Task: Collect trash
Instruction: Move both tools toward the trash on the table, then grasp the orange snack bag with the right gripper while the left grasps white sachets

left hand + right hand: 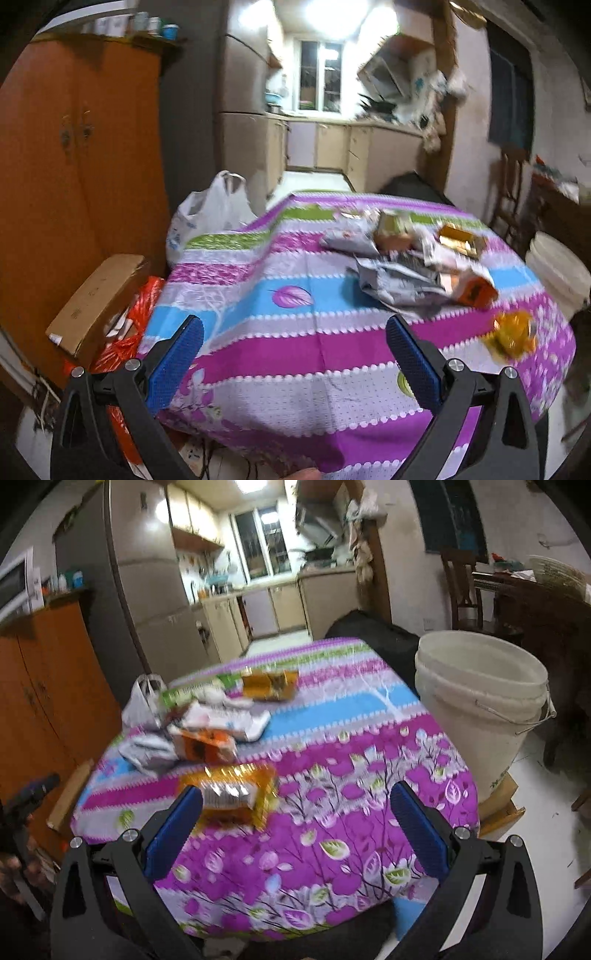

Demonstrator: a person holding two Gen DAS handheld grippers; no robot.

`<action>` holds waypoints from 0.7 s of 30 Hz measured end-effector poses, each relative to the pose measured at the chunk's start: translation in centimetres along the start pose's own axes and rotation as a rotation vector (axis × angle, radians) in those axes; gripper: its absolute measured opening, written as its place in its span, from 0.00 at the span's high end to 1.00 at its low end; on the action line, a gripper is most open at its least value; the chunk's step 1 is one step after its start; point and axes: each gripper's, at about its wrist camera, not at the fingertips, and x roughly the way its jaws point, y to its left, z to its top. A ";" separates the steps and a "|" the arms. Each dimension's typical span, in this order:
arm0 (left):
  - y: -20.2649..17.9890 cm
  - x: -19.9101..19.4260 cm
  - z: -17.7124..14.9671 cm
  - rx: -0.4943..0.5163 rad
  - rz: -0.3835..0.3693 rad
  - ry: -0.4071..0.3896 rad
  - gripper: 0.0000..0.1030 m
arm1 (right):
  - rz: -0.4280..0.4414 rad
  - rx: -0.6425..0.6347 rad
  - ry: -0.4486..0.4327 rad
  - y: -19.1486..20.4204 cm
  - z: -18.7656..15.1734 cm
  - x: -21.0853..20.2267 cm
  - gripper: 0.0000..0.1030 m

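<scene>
Left wrist view
Left claw (293, 354): we hold it wide apart and empty, above the near edge of the table.
Table (280, 343): draped in a striped floral cloth of purple, blue and green.
Trash heap (399, 266): we count crumpled grey wrappers and orange and gold packets bunched at the far right of the table, well apart from the claw.
Yellow wrapper (513, 336): lies alone near the right edge, blurred.
White plastic bag (210, 214): stands open off the far left corner of the table.
Cardboard box (96, 299): off the left side, over red plastic.

Right wrist view
Right claw (295, 823): wide and empty too; we grip nothing.
Gold snack wrapper (236, 797): just beyond the left finger, nearest of all the trash.
Orange carton (208, 747): behind it, against the grey wrappers.
White bucket (476, 709): just beside the right edge of the table; its inside is hidden from us.

Progress: we judge collecting hardly begun; every piece we can see lies on the table, and all of it is left to lift away.
</scene>
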 end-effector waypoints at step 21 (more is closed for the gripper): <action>-5.3 7.4 3.7 0.137 -0.029 0.051 0.05 | 0.390 -1.016 0.289 8.7 3.5 5.5 0.05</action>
